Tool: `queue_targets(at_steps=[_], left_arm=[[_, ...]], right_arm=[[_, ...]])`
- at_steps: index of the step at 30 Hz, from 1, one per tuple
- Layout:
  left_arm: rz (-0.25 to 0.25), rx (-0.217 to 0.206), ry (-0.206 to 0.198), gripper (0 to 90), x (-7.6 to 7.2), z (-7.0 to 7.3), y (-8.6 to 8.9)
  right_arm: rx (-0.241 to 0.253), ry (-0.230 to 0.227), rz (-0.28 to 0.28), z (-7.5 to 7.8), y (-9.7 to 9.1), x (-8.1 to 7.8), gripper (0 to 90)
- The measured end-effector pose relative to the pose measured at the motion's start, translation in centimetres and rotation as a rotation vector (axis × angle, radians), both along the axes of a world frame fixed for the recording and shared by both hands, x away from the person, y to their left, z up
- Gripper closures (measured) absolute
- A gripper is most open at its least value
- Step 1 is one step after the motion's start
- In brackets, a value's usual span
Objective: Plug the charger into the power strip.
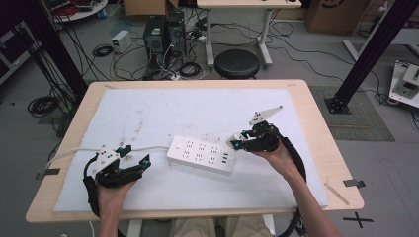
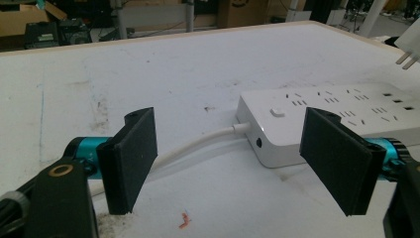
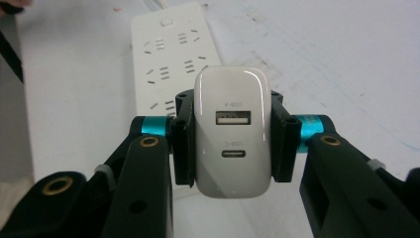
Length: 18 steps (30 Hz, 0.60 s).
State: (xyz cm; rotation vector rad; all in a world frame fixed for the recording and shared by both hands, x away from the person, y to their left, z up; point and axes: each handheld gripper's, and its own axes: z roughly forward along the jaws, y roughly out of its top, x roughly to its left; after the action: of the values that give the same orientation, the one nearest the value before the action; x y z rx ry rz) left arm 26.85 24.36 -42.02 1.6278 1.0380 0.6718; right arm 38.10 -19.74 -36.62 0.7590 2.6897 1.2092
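The right gripper (image 3: 232,131) clamps a white charger (image 3: 232,134) just above the power strip (image 1: 201,154); the left gripper (image 2: 237,158) stands open beside the strip's cord end. Next, I reckon: prongs lined up over a socket.

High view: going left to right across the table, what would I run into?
White cable → left gripper, jaws open → white power strip → white charger → right gripper, jaws shut on the charger.
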Motion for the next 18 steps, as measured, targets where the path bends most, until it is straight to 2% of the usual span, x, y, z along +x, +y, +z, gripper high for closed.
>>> queue_targets(at_steps=[2,5,6,10,18], left_arm=[[0.004,0.000,-0.004,22.4,-0.1,0.0,0.2],[0.009,-0.003,-0.007,22.4,-0.1,0.0,0.2],[0.014,-0.010,-0.010,22.4,-0.2,0.0,0.4],[0.006,-0.005,-0.012,22.4,-0.3,0.0,0.4],[-0.006,-0.005,-0.011,22.4,-0.3,0.1,-0.1]], right_arm=[[-0.027,-0.001,0.006,0.2,0.3,0.4,63.3],[-0.043,-0.002,0.009,0.4,0.5,0.6,63.3],[-0.087,-0.003,0.014,0.8,1.0,1.0,63.3],[-0.162,0.010,0.043,1.4,1.8,1.7,63.3],[-0.249,0.046,0.112,1.7,3.4,2.8,63.4]])
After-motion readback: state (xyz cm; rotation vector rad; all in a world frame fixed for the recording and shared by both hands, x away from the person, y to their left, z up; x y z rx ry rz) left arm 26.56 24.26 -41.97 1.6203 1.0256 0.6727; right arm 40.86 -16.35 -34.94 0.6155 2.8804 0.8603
